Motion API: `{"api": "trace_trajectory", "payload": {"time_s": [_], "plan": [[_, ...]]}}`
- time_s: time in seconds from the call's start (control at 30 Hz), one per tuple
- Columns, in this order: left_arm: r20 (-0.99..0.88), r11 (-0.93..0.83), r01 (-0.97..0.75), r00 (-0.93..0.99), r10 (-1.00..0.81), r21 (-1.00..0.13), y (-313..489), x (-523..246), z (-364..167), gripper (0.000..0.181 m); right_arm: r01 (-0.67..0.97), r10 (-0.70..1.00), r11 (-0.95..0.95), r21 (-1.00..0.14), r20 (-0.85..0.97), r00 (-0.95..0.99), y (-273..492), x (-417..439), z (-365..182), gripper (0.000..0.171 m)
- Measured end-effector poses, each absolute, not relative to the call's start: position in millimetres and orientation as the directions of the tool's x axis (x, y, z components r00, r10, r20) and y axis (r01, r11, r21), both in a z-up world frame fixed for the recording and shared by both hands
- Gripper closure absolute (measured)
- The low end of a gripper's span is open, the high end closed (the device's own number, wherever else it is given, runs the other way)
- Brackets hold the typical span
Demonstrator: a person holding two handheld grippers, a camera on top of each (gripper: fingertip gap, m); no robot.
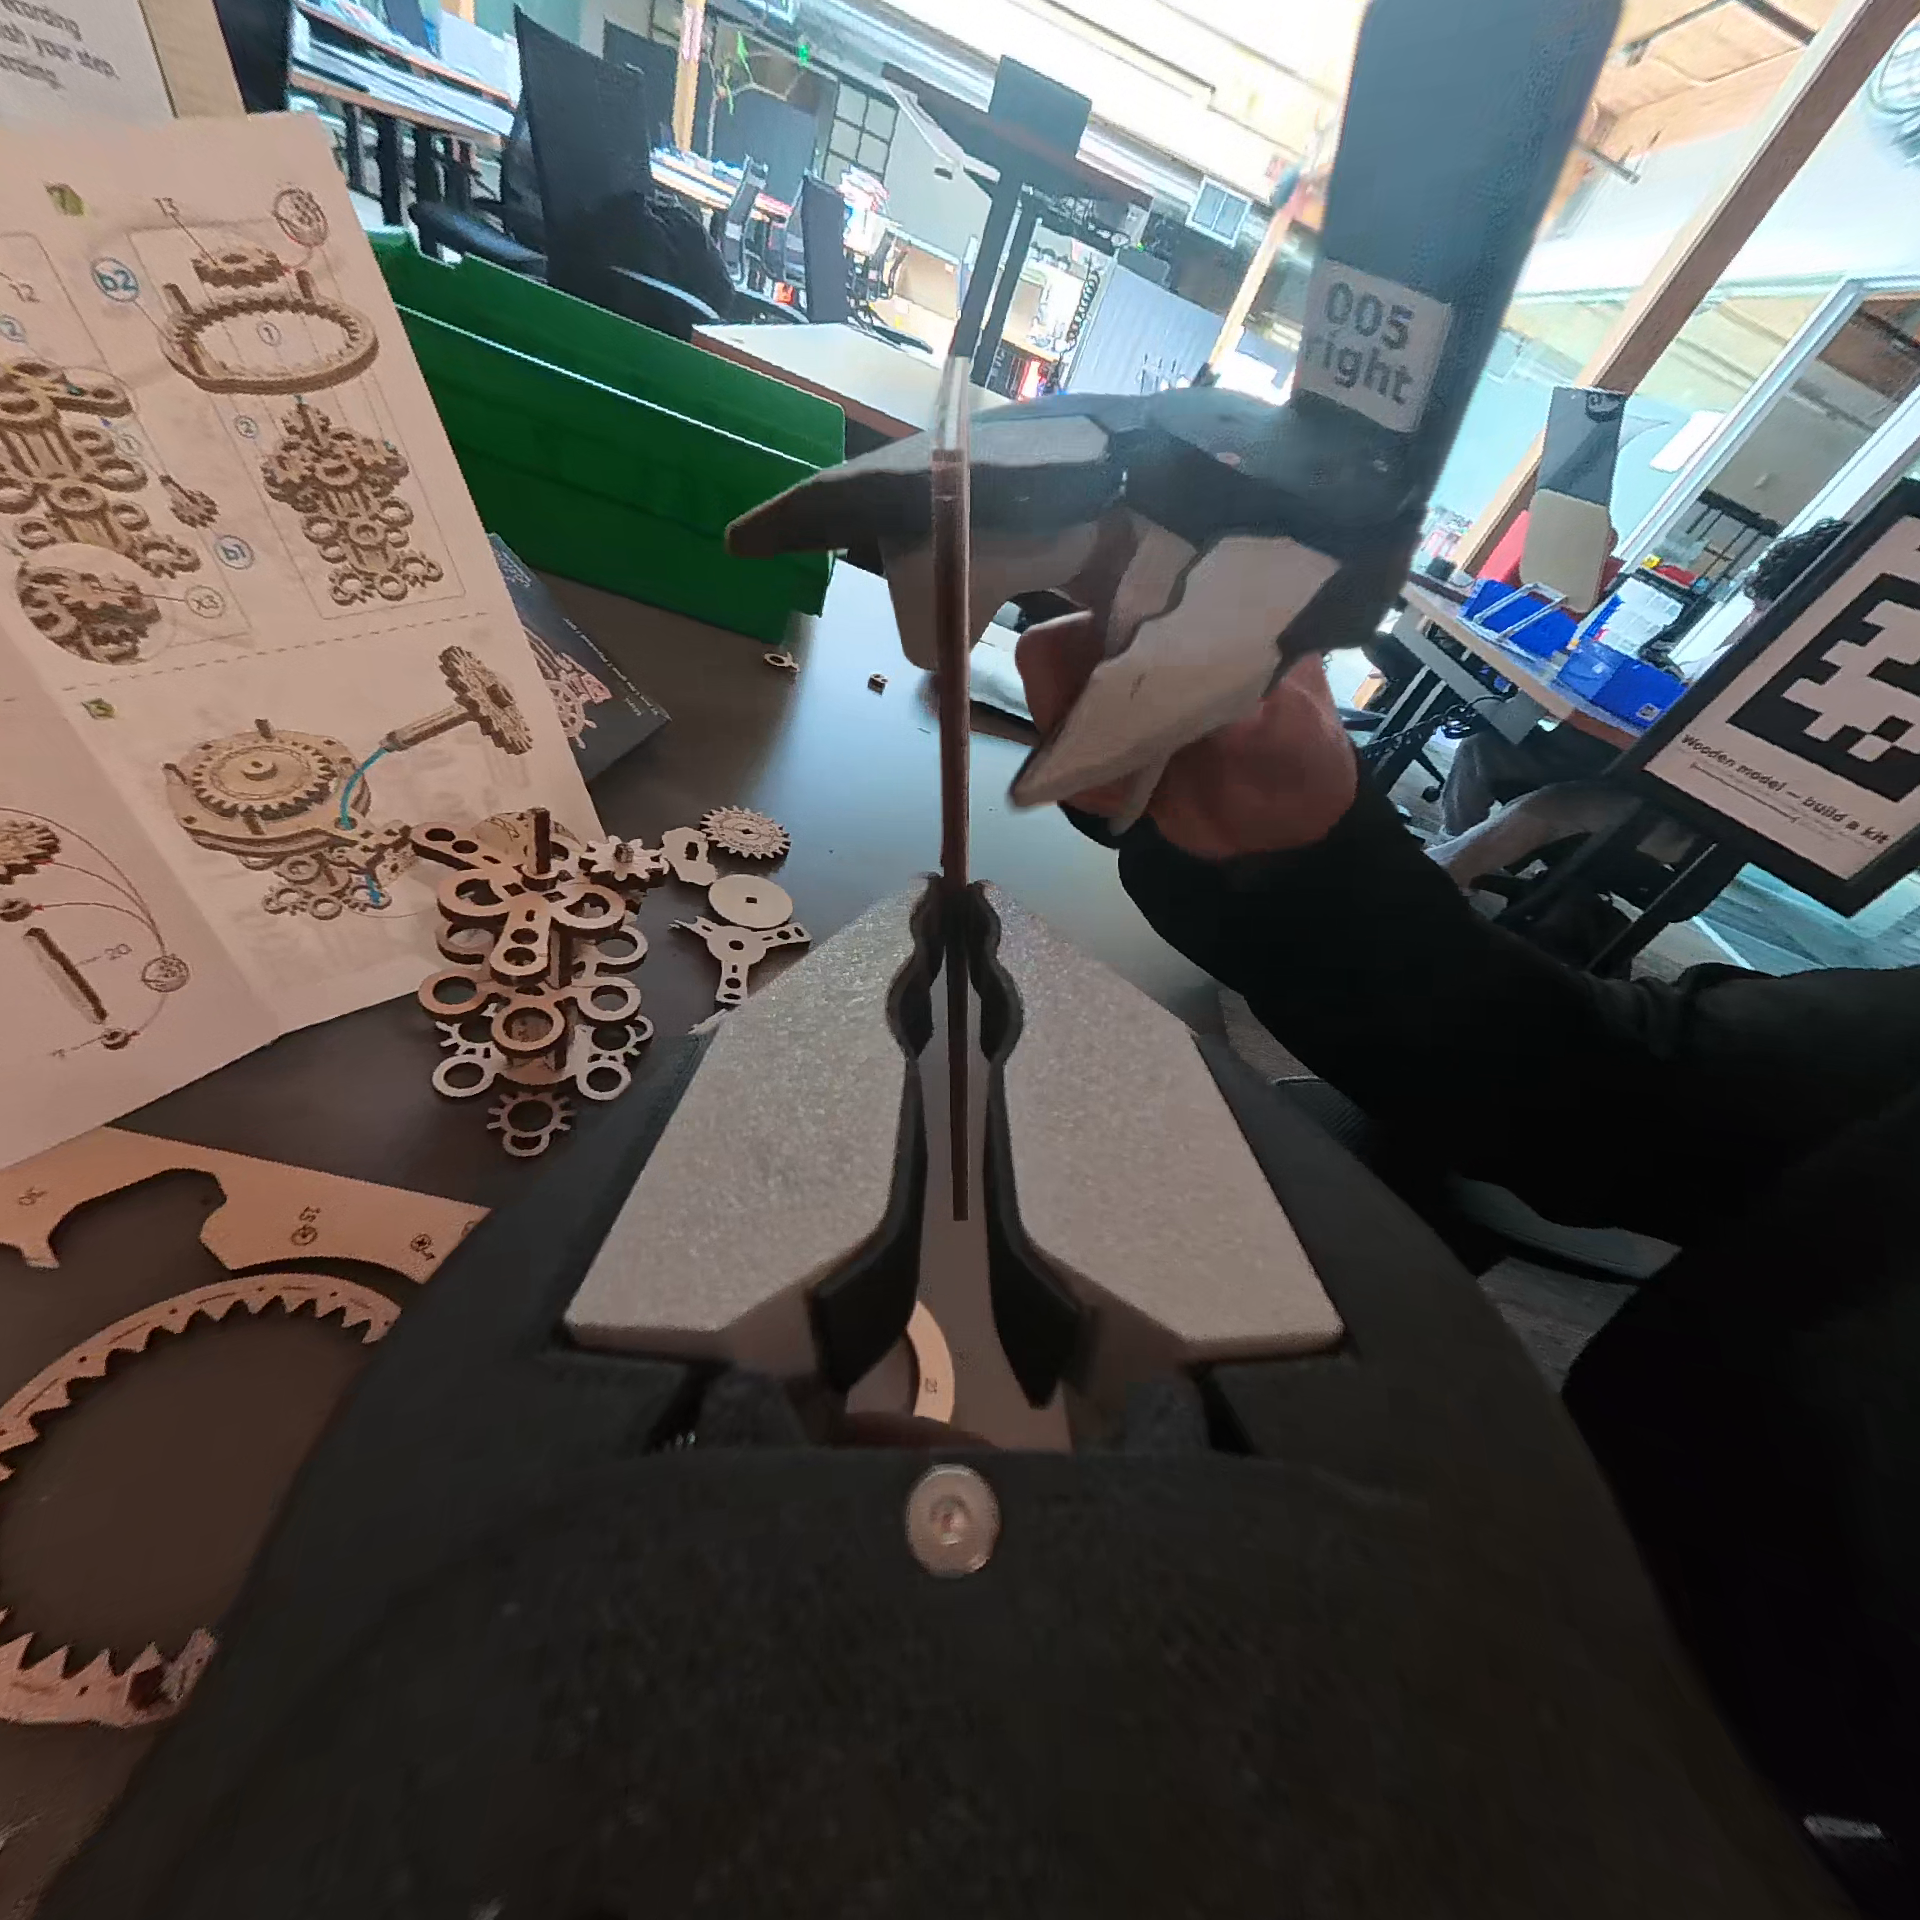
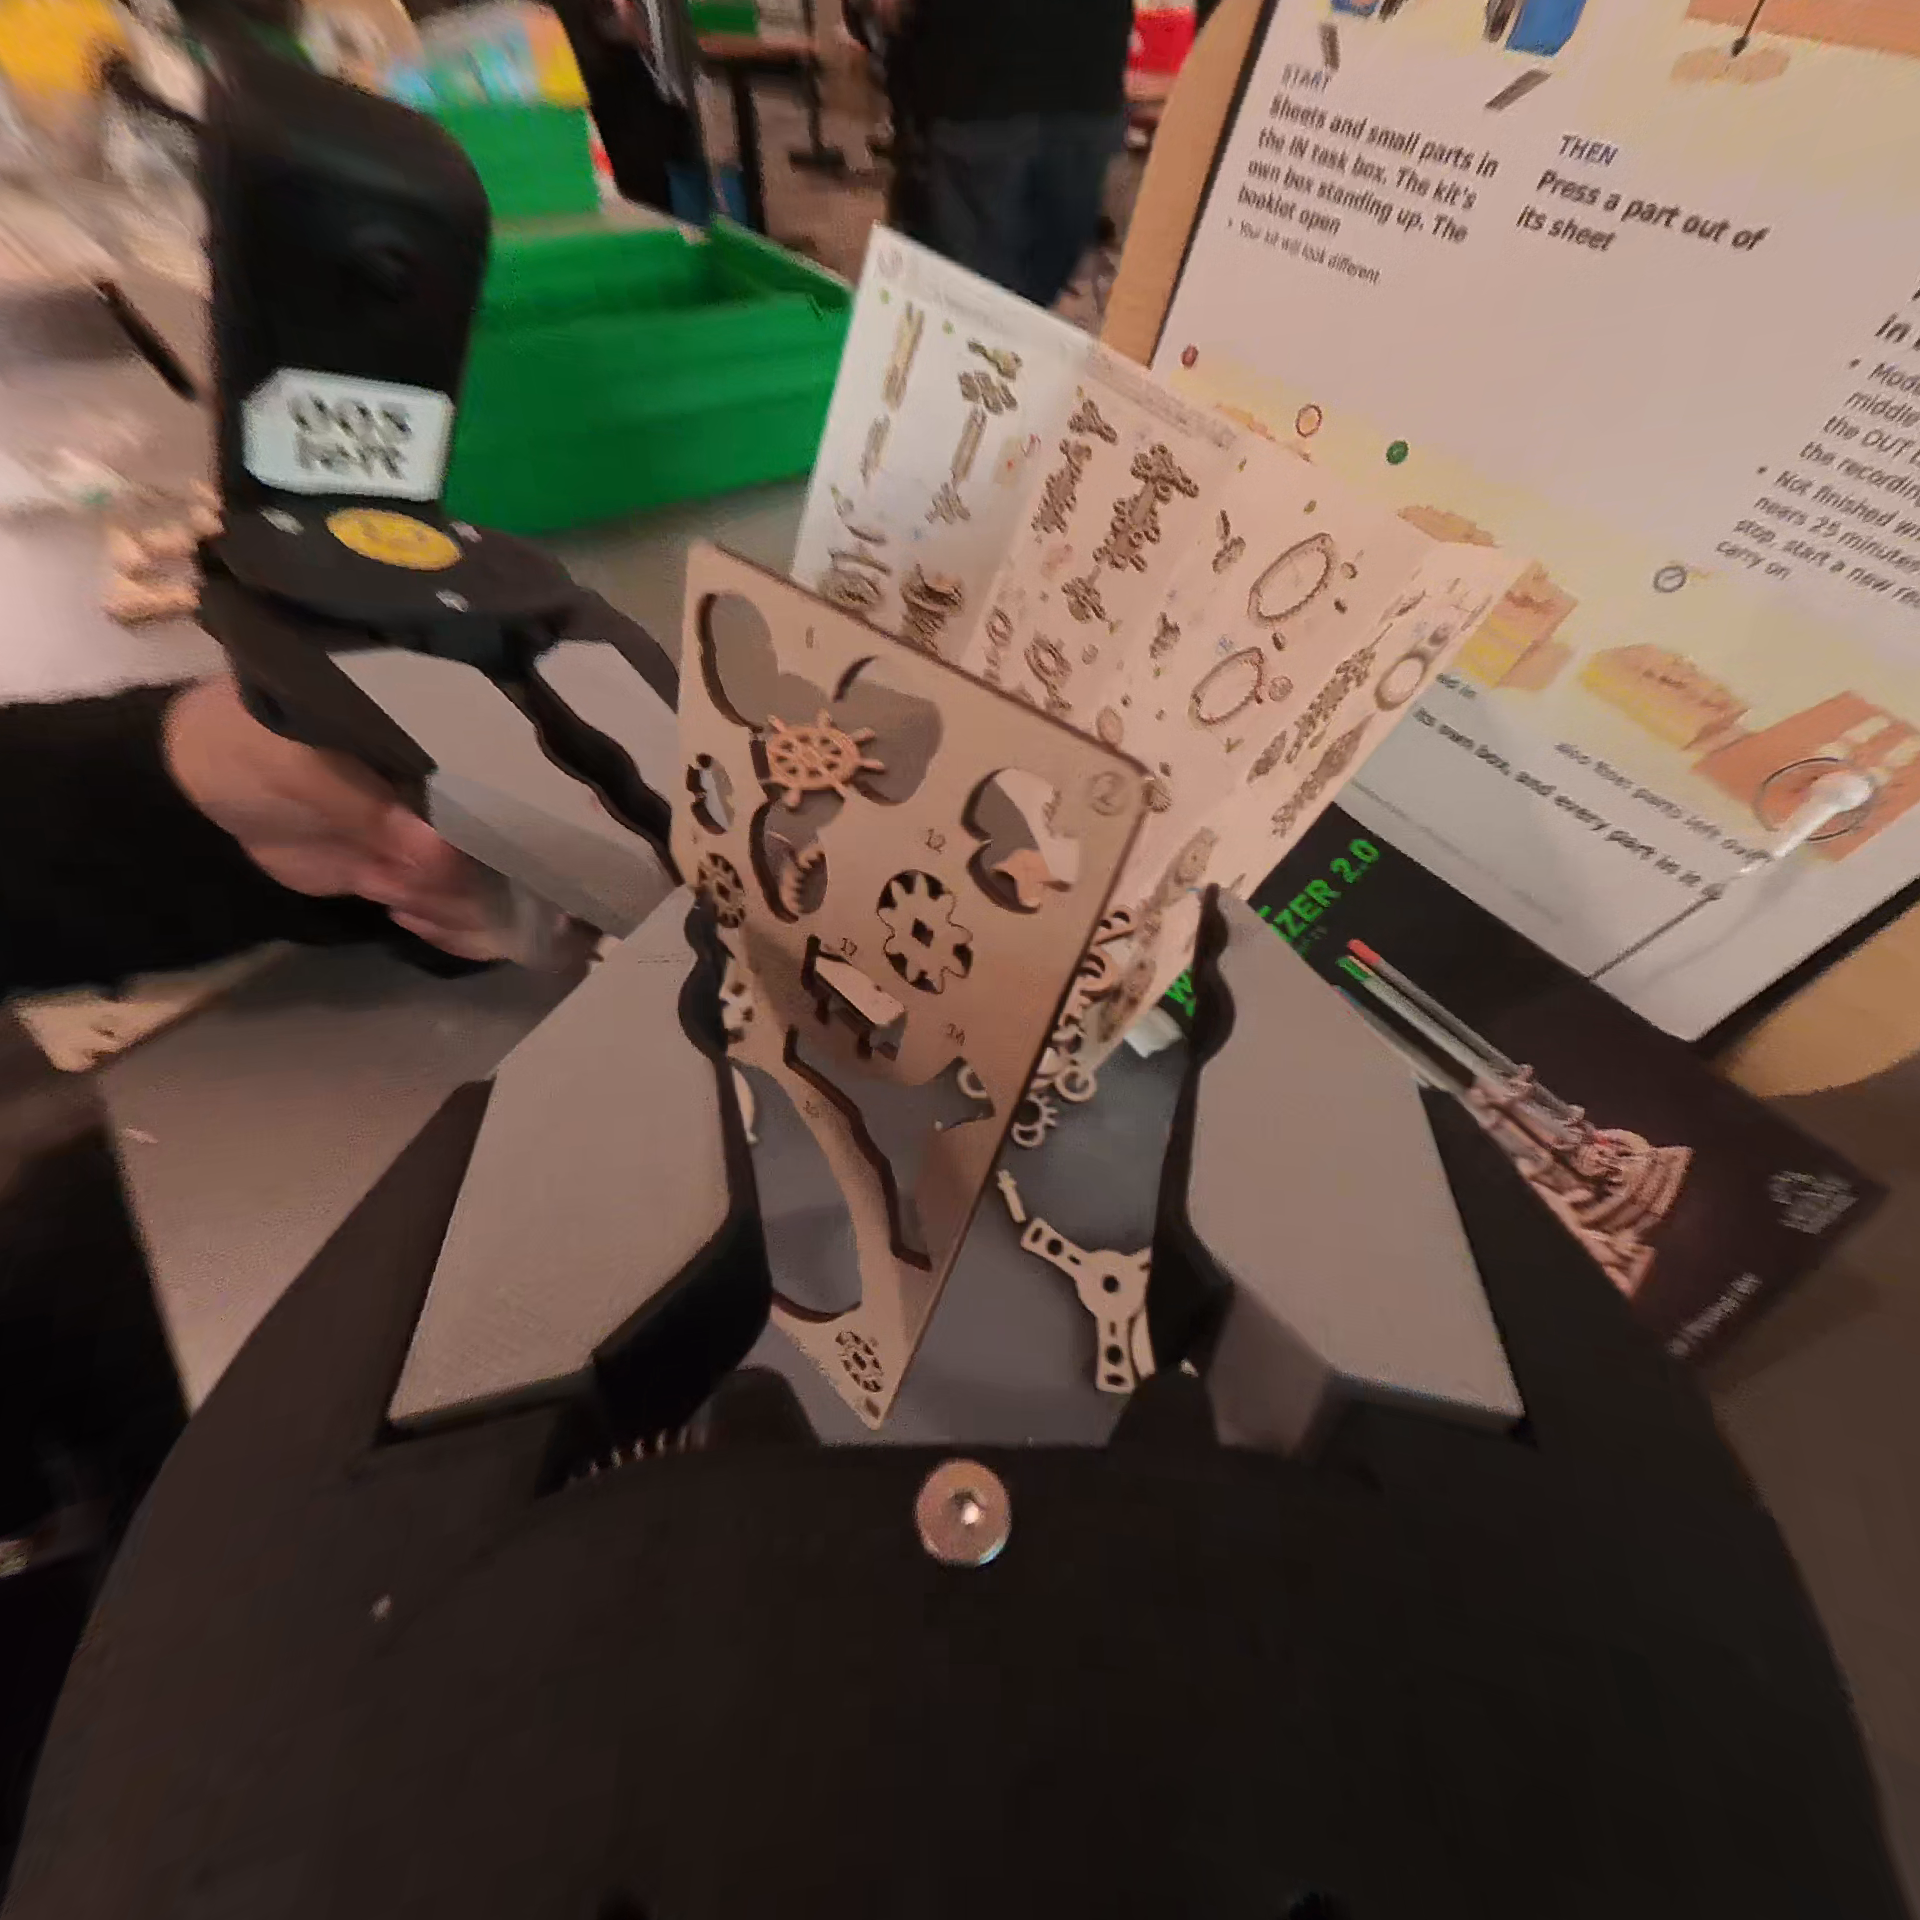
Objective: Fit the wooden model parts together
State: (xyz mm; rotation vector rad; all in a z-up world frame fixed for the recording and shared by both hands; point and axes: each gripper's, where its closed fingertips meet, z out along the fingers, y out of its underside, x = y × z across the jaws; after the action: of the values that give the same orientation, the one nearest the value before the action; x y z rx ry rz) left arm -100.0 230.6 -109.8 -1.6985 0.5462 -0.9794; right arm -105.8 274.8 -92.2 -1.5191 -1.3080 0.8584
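Note:
A thin wooden parts sheet (image 2: pixel 914 831) with several cut-outs stands upright above the table. My left gripper (image 1: pixel 954 904) is shut on its lower edge, where the sheet (image 1: pixel 956 748) shows edge-on. In the right wrist view the left gripper (image 2: pixel 665 831) clamps the sheet's left side. My right gripper (image 2: pixel 961 966) is open with the sheet between its fingers, the left finger (image 2: pixel 717 997) close against it. A small wooden piece (image 2: pixel 857 1003) sticks half out of the sheet. The right gripper (image 1: pixel 883 665) also shows open in the left wrist view, straddling the sheet.
A partly built gear assembly (image 1: pixel 530 987) and loose gears (image 1: pixel 743 914) lie on the dark table. An open instruction booklet (image 1: pixel 208 571) stands at left, a green bin (image 1: pixel 623 457) behind. A ring-gear sheet (image 1: pixel 156 1351) lies near left. The dark kit box (image 2: pixel 1558 1143) and a sign board (image 2: pixel 1558 416) stand right.

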Motion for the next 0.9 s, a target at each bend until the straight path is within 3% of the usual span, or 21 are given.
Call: {"api": "trace_trajectory", "payload": {"time_s": [0.17, 0.47, 0.63, 0.9], "plan": [[0.314, -0.328, 0.082, 0.572, -0.758, -0.941, 229, -100, -112, 0.181, 0.375, 0.979, 0.035, -0.926, 0.107, 0.173, 266, -113, -100, 0.097], [0.227, -0.274, 0.016, 0.608, -0.761, -0.962, 231, -98, -119, 0.18, 0.321, 0.988, -0.154, -0.934, -0.144, 0.056, 263, -116, -114, 0.108], [0.227, -0.276, 0.019, 0.625, -0.747, -0.961, 235, -101, -122, 0.18, 0.297, 0.985, -0.175, -0.939, -0.169, 0.045, 264, -116, -112, 0.115], [0.199, -0.274, -0.02, 0.634, -0.747, -0.962, 235, -100, -128, 0.18, 0.323, 0.991, -0.129, -0.937, -0.116, 0.061, 264, -117, -117, 0.11]]}}
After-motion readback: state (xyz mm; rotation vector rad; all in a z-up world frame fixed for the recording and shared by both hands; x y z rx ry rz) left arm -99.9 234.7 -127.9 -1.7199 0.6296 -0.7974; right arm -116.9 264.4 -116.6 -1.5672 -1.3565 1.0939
